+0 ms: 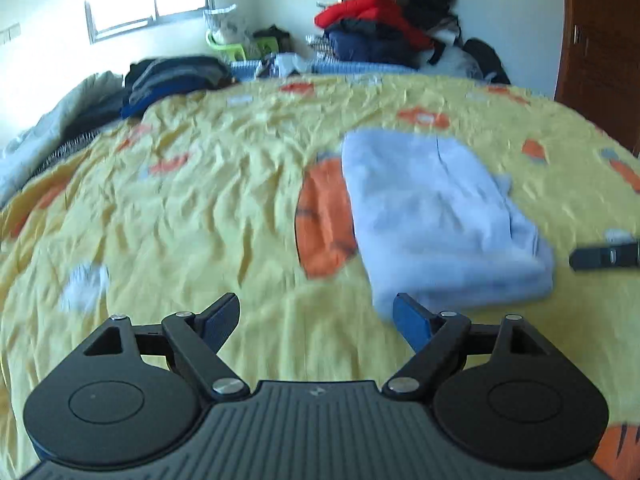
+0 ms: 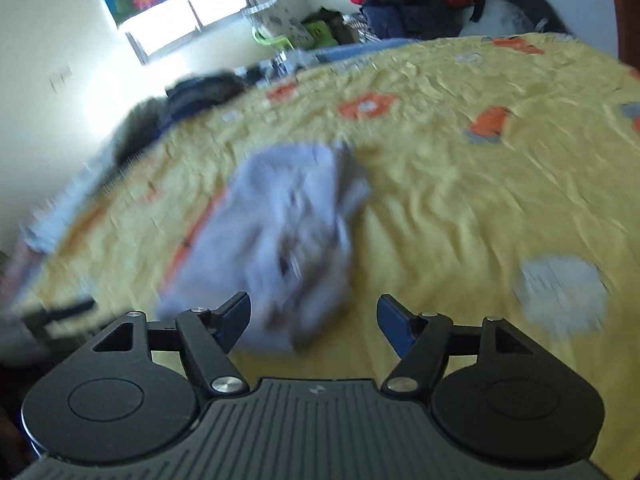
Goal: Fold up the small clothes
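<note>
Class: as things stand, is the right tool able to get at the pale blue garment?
Probably yes: the right tool is open, and the garment lies just ahead on the bedspread, nothing between.

The folded garment (image 1: 440,220) lies on the bed (image 1: 200,208), ahead and to the right of the left tool (image 1: 316,316) and just ahead-left of the right tool (image 2: 314,316). A heap of clothes (image 1: 172,76) sits on the bed's far left edge. Behind the bed a clothes pile (image 1: 384,24) rests against the wall, right of the window (image 1: 148,4)
</note>
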A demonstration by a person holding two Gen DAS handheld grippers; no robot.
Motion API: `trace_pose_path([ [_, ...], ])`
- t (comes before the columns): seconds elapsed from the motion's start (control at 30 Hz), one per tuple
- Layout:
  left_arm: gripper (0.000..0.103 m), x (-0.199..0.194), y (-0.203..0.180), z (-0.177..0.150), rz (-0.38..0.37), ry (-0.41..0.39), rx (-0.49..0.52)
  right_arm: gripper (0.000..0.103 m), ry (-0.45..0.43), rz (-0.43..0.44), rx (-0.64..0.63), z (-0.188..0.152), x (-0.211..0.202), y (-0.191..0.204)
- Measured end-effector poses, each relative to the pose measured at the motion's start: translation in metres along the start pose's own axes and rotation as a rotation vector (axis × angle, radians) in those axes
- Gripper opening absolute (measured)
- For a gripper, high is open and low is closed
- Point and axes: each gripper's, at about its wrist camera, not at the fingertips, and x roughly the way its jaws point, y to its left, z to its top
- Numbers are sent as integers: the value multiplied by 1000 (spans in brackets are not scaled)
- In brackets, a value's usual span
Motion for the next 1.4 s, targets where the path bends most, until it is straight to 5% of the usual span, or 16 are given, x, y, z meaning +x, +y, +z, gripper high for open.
trace_pose_path([
  [0.07,84,5,-6,-9,10,29,8,73,47,-68,-23,-27,4,5],
  [0.13,84,9,-13,-17,18,39,13,79,-18,-120,-69,-47,0,15],
  [0.27,85,15,-21,-32,20,14,11,101,-36,-161,-85,-61,8,34],
  [0.37,92,16,-23,-38,26,-21,-22,103,-67,-252,-216,-77,18,59],
  [0.5,103,18,-12,-45,26,-30,-79,101,-92,-256,-191,-77,17,61],
  [0.67,103,13,-10,-54,25,-79,-72,102,-102,-306,-151,-69,20,53],
  [1.4,103,16,-6,-43,3,-12,-72,103,-134,-295,-156,-76,29,66],
])
